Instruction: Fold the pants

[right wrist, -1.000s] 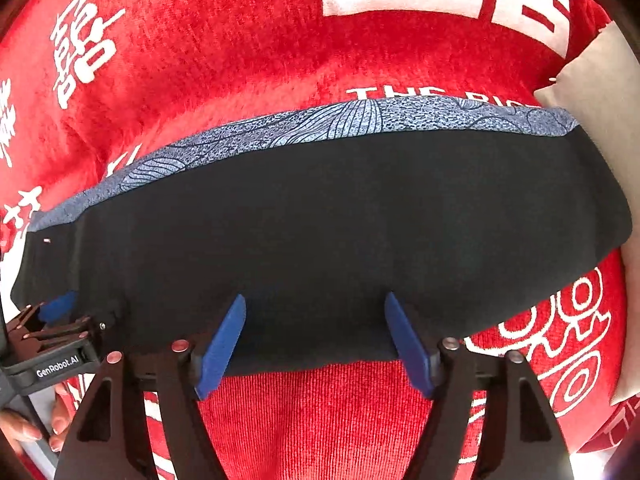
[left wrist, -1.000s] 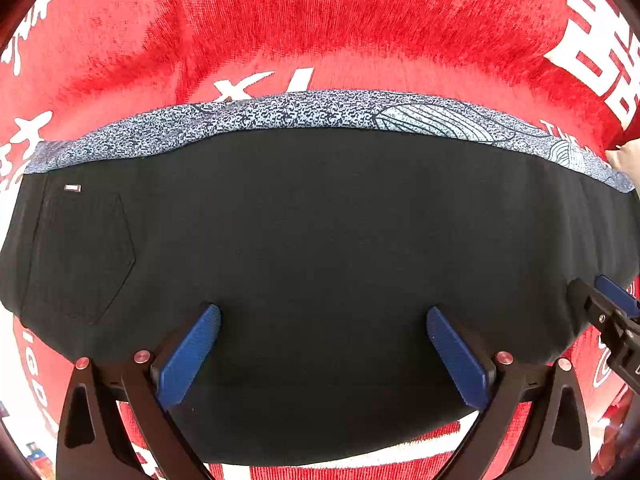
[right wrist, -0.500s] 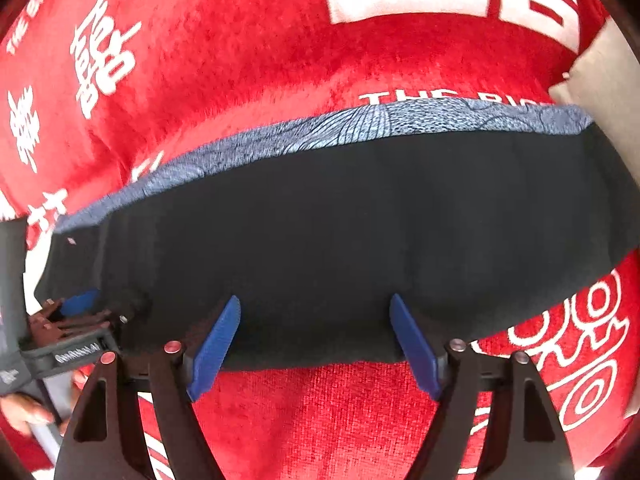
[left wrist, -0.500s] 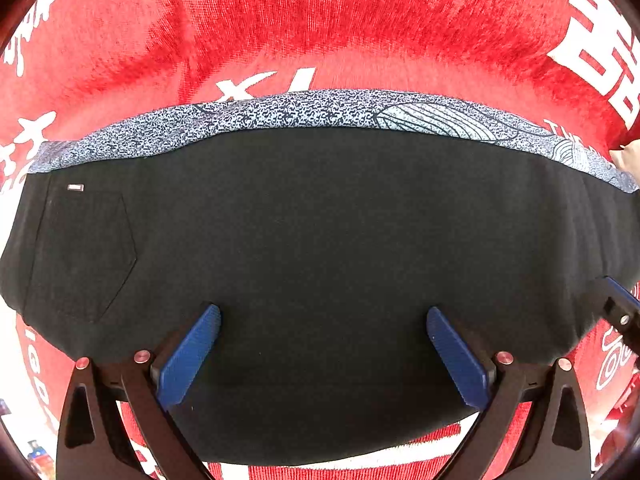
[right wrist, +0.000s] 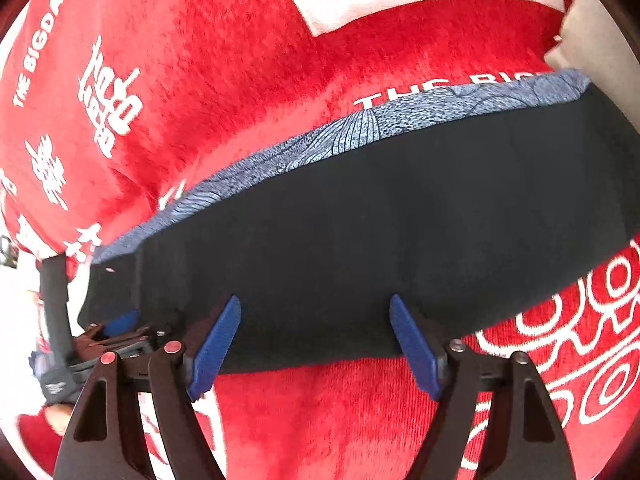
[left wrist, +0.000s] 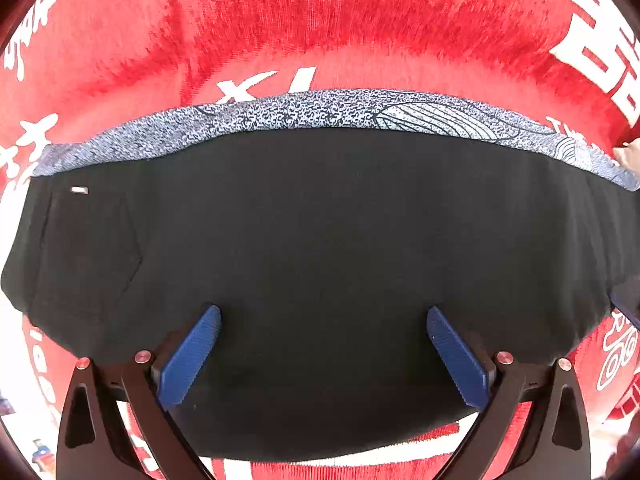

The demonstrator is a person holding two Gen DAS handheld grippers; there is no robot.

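the black pants (left wrist: 320, 248) lie flat and folded lengthwise on a red blanket (left wrist: 320, 28) printed with white characters. a strip of blue-grey patterned cloth (left wrist: 320, 110) shows along the far edge of the pants, beyond both pairs of tongs.

the left gripper (left wrist: 324, 354) hangs over the pants with its two blue pads spread wide, one to either side of plain black cloth; nothing is pinched between them. the near hem of the pants runs just under and behind its finger bases, with a white band of the blanket showing below. far off to its left sits a stitched back pocket (left wrist: 86, 256) with a small white tag at its upper corner.

the right gripper (right wrist: 316, 344) is tilted over the near edge of the pants, its jaws also spread, gripping nothing. its fingertips (right wrist: 412, 344) sit right at the hem, where black cloth meets red blanket; whether they touch the cloth is hard to tell in this slanted, slightly blurred view. to its left, low in the right wrist view, part of the left gripper (right wrist: 120, 330) appears at the pants' end. beyond the pants' far right end lies a pale cushion-like surface (right wrist: 592, 52).
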